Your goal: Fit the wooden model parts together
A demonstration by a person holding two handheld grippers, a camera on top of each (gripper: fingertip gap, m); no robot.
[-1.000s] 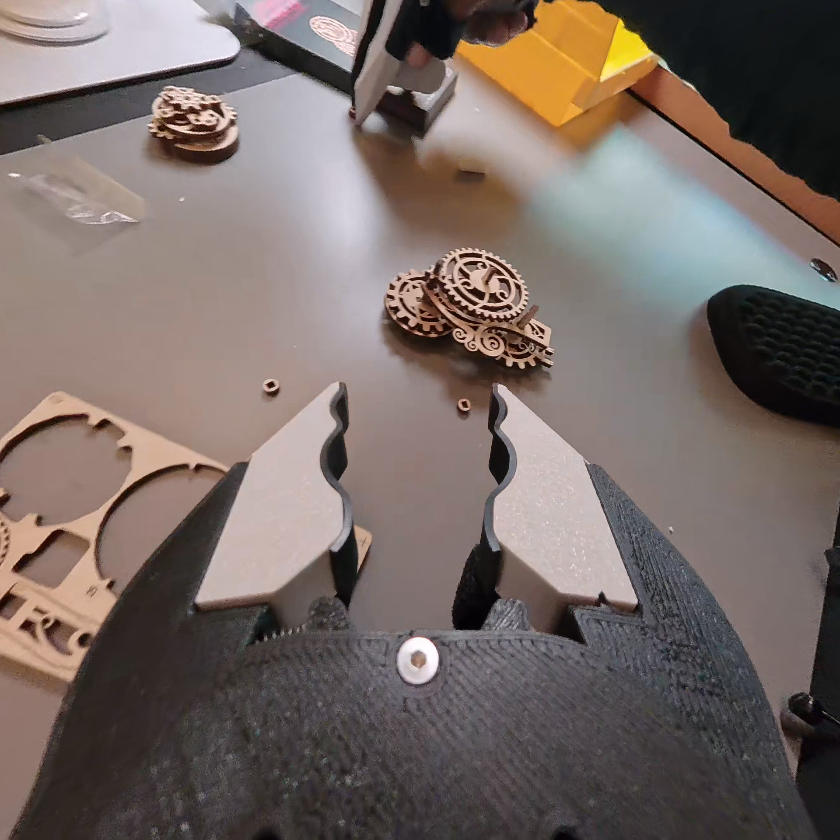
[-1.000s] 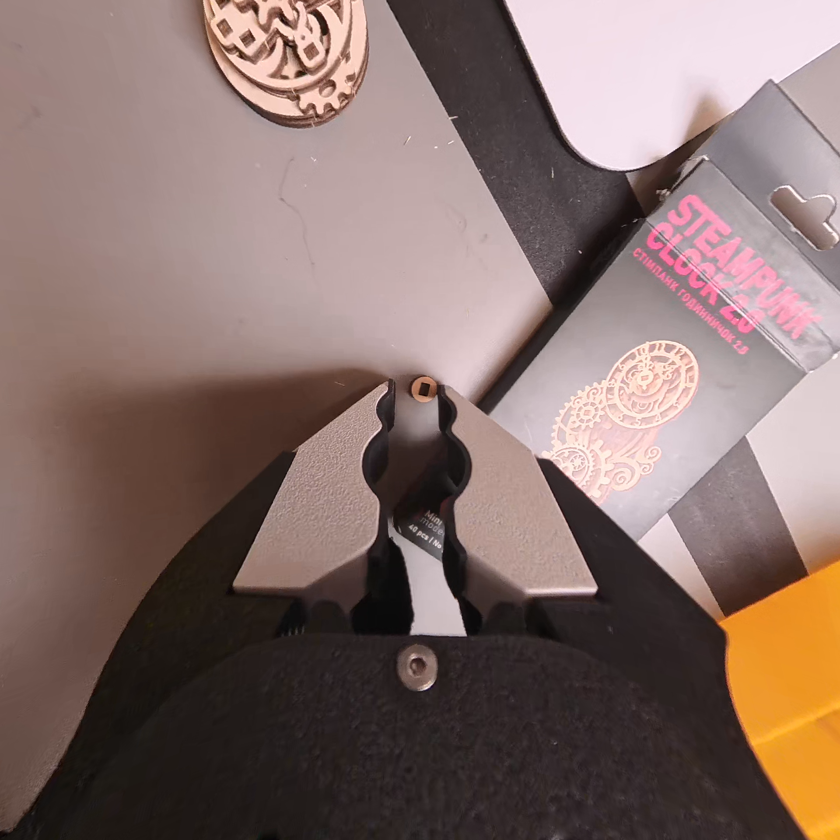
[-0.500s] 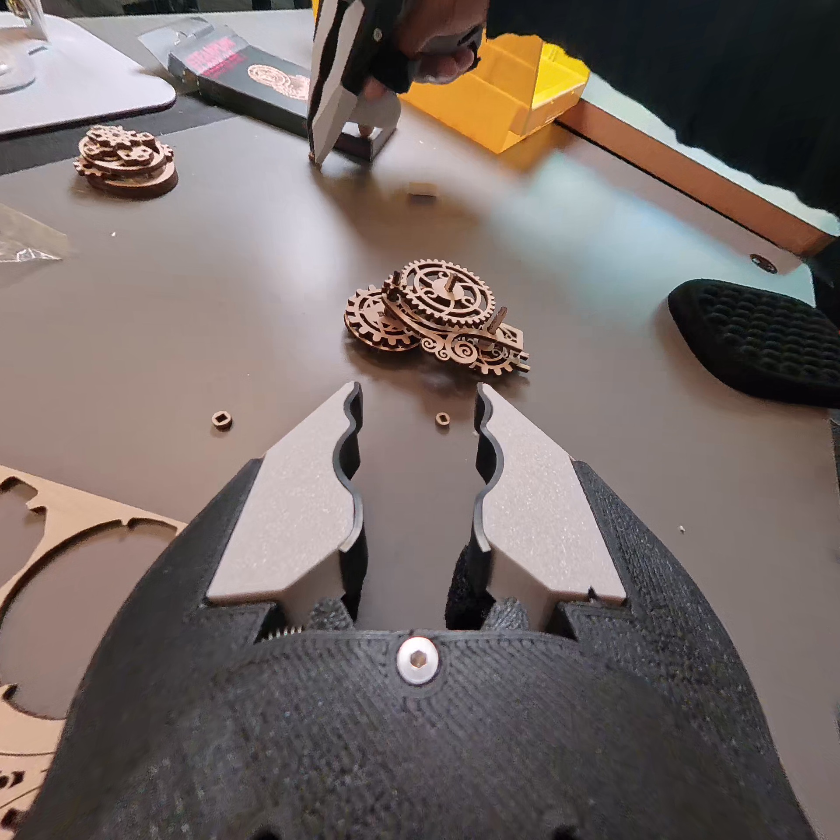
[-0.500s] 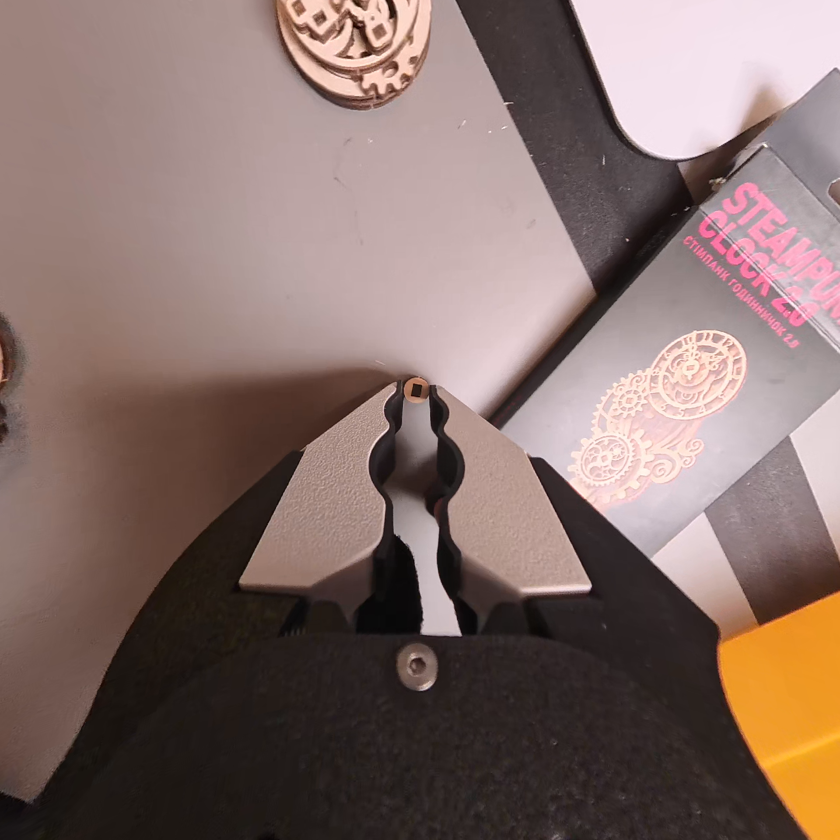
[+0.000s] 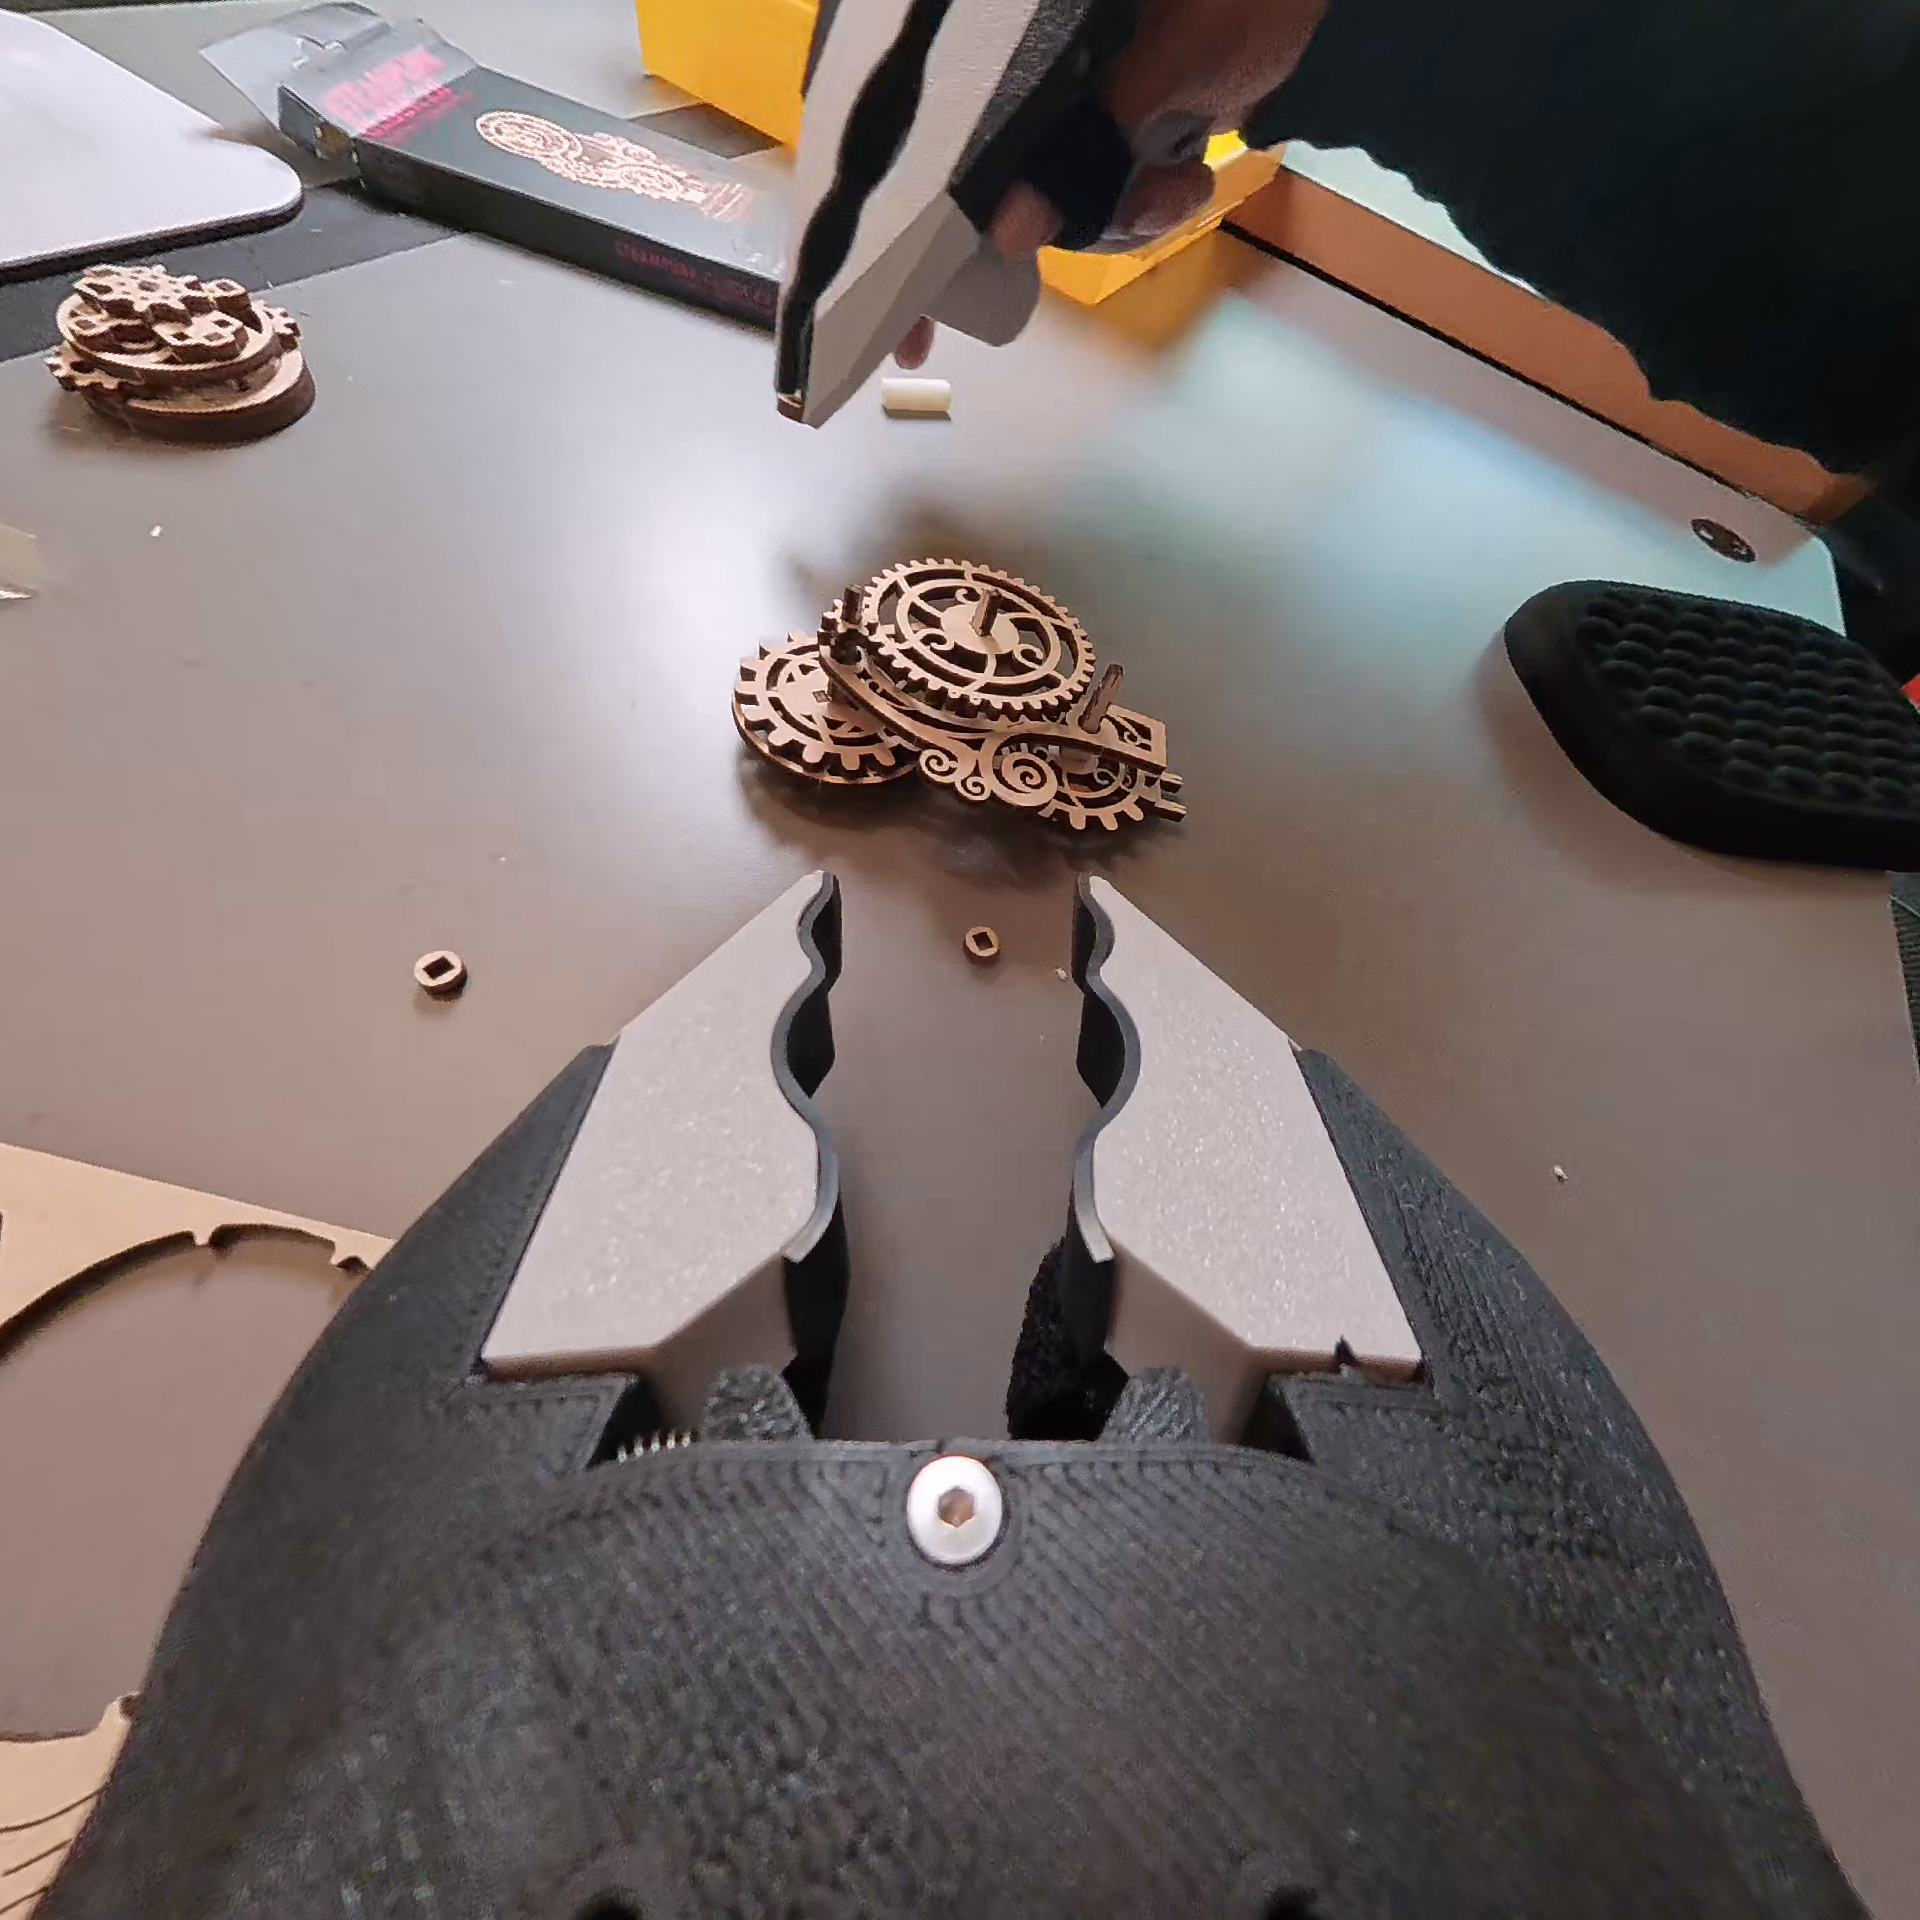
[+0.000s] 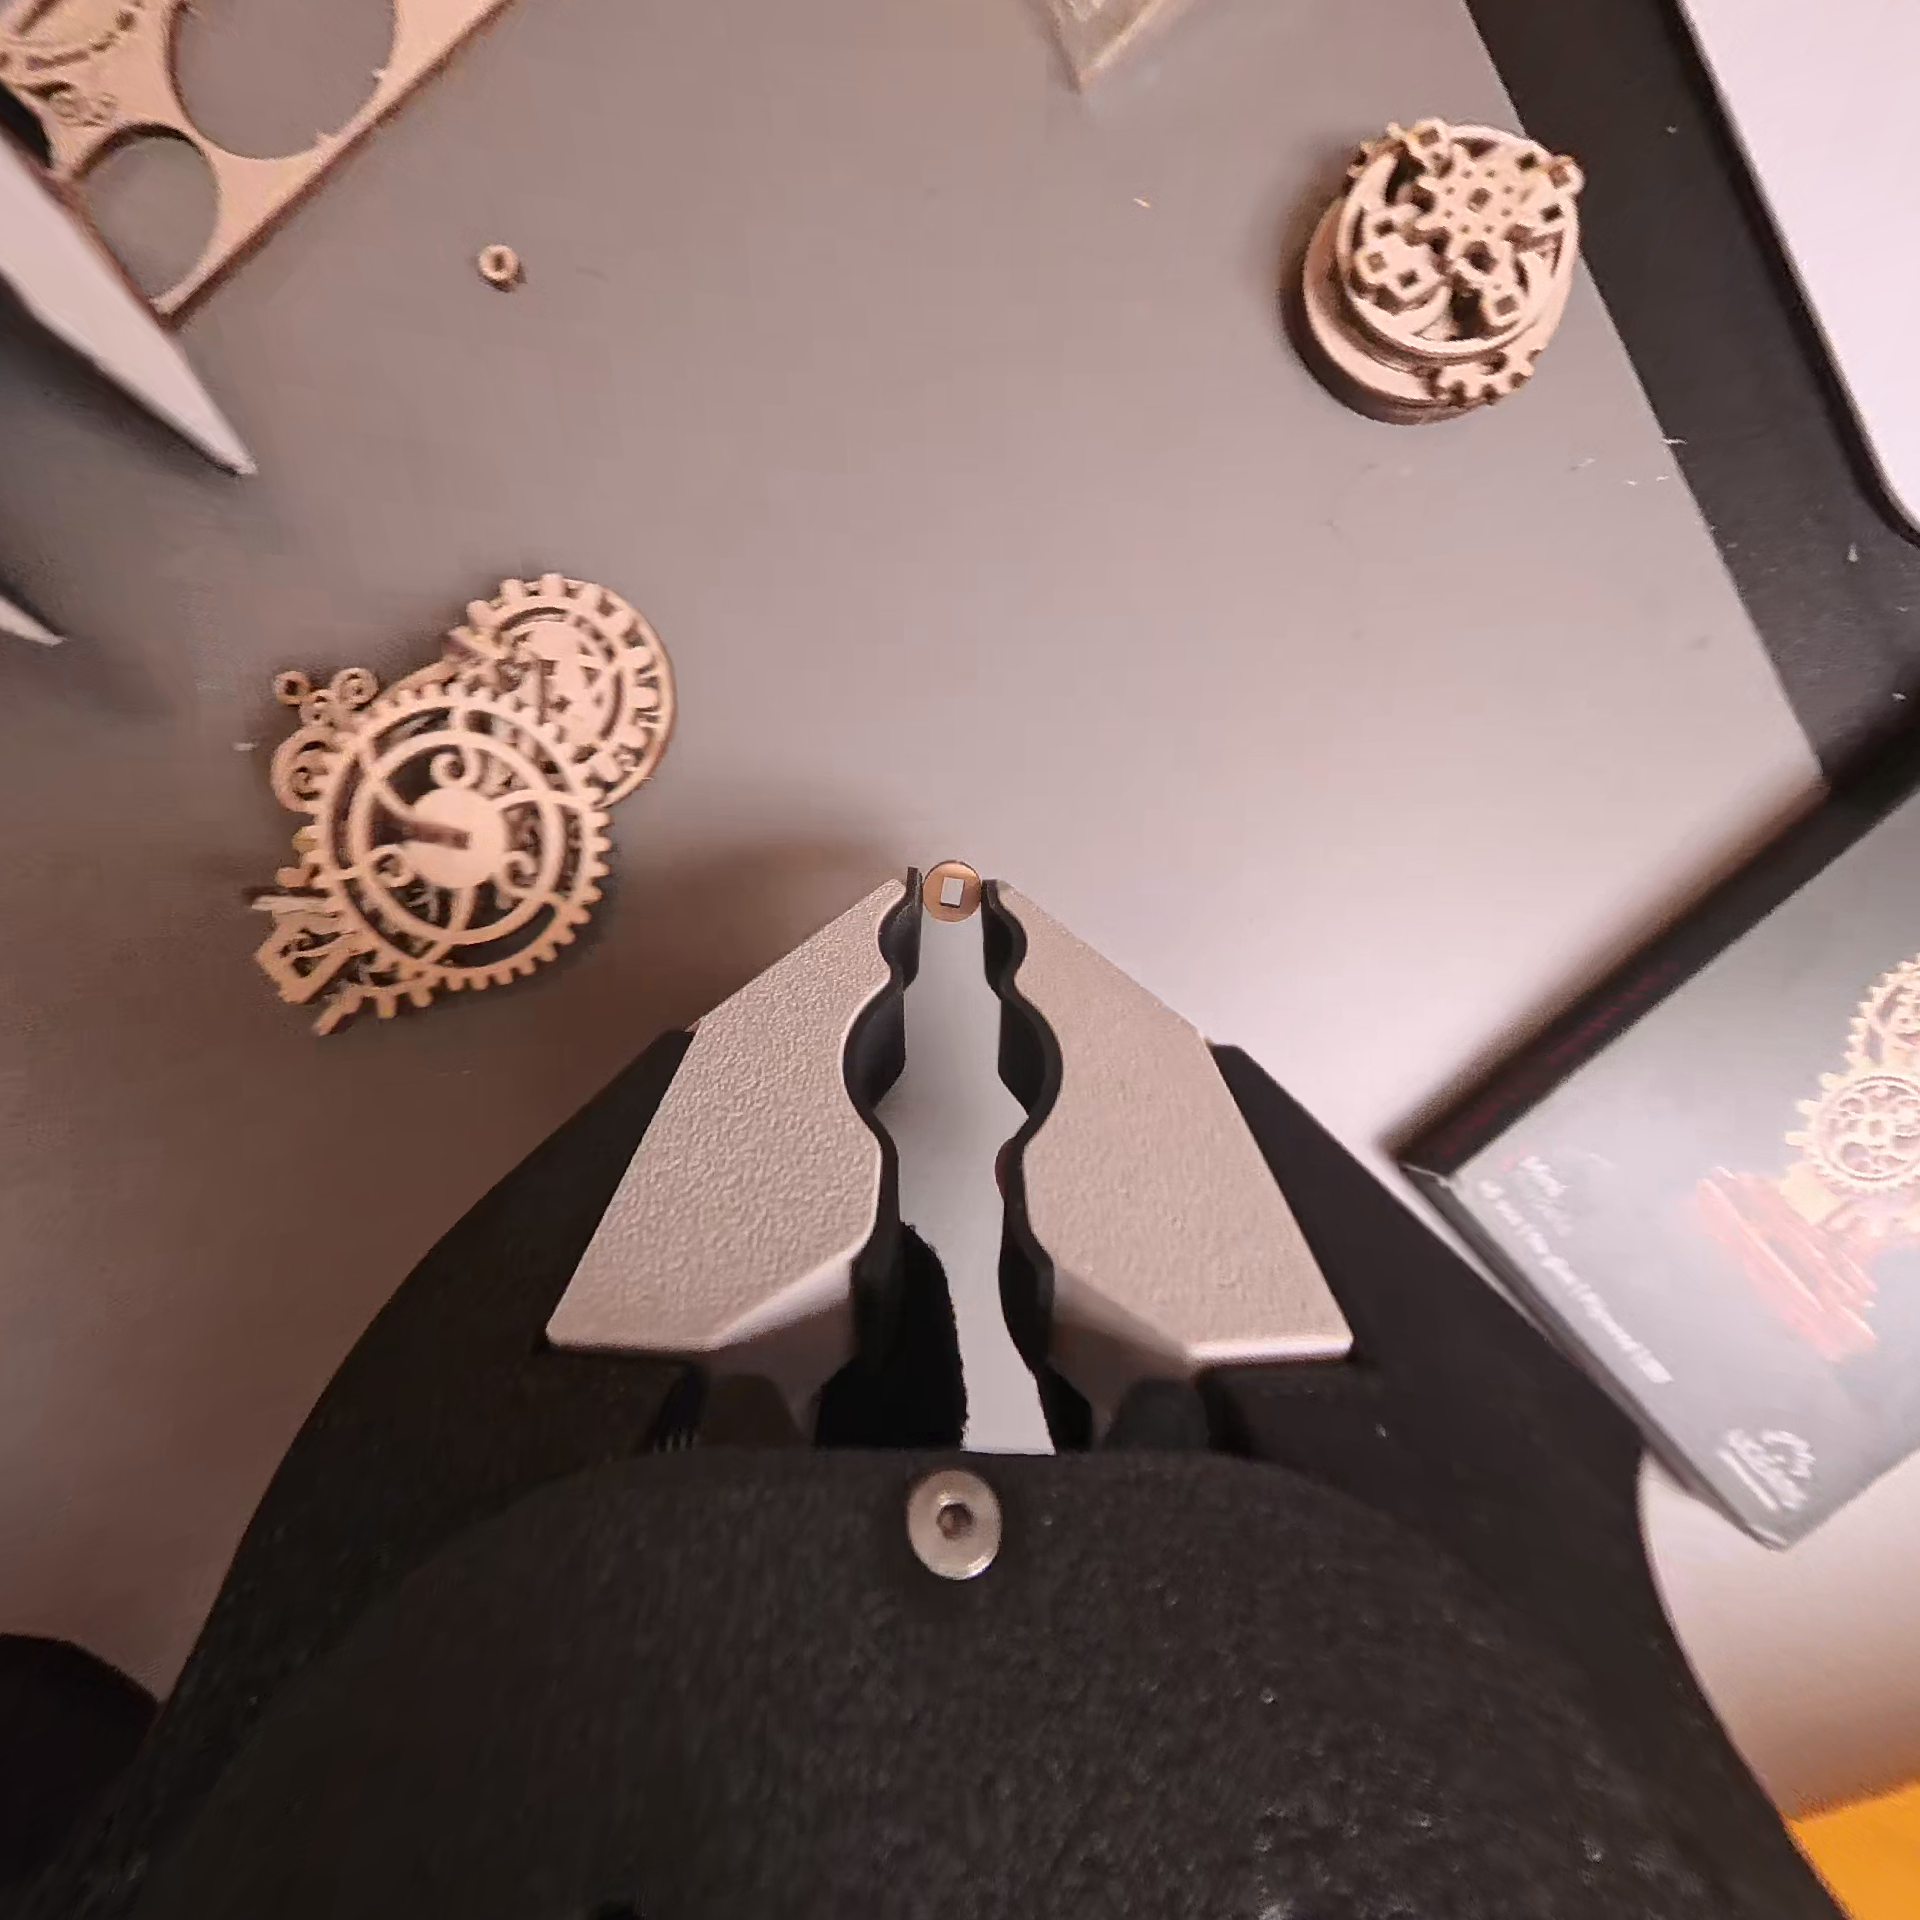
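Note:
My right gripper [image 6: 951, 891] is shut on a small round wooden washer [image 6: 951, 890] with a square hole, held at the very fingertips above the grey table. It also shows in the left wrist view [image 5: 795, 400], up high beyond the gear assembly. The wooden gear assembly [image 5: 961, 707] lies flat on the table; in the right wrist view it [image 6: 457, 800] is to the lower left of my fingertips. My left gripper [image 5: 954, 899] is open and empty, low over the table just short of the assembly. A loose washer [image 5: 982, 942] lies on the table between its fingertips.
Another loose washer [image 5: 440, 974] lies to the left. A round stacked wooden part [image 5: 177, 348] sits far left. A cut-out wooden sheet [image 5: 156, 1247], a dark model box [image 5: 540, 177], a yellow bin [image 5: 717, 62], a small white cylinder [image 5: 916, 398] and a black textured pad [image 5: 1714, 717] surround the work area. Spacing between my two grippers at the tips: around 20 cm.
My right gripper has carried the washer away from the box toward the gear assembly, still pinching it. My left gripper has crept closer to the assembly and narrowed slightly.

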